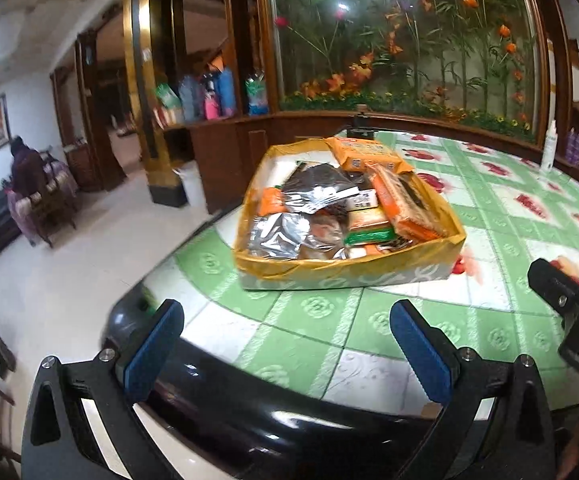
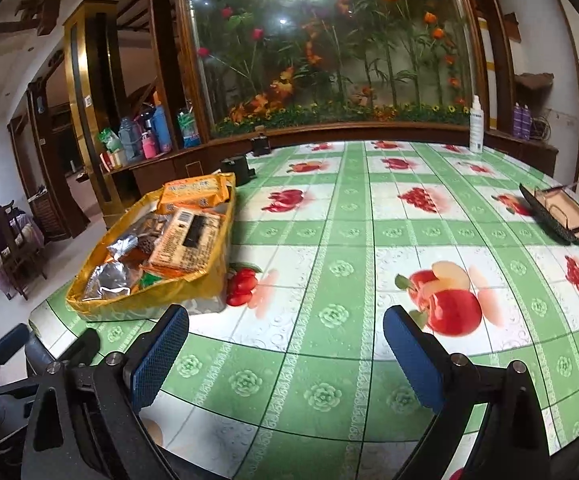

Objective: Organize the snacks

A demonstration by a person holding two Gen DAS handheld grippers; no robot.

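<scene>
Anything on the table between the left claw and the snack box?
No. In the left wrist view, only bare green tablecloth lies between the open left claw and the snack box.

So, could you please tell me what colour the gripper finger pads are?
Blue, with a fine textured surface; the right gripper's pads show it best in the right wrist view.

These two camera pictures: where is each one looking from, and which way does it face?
Left wrist view: sits on the left gripper, looks past its open jaws at the snack box; the right gripper shows at right.
Right wrist view: sits on the right gripper, faces the tablecloth and a dark basket; the left gripper shows at lower left.
Shared: box, tablecloth, white bottle.
</scene>
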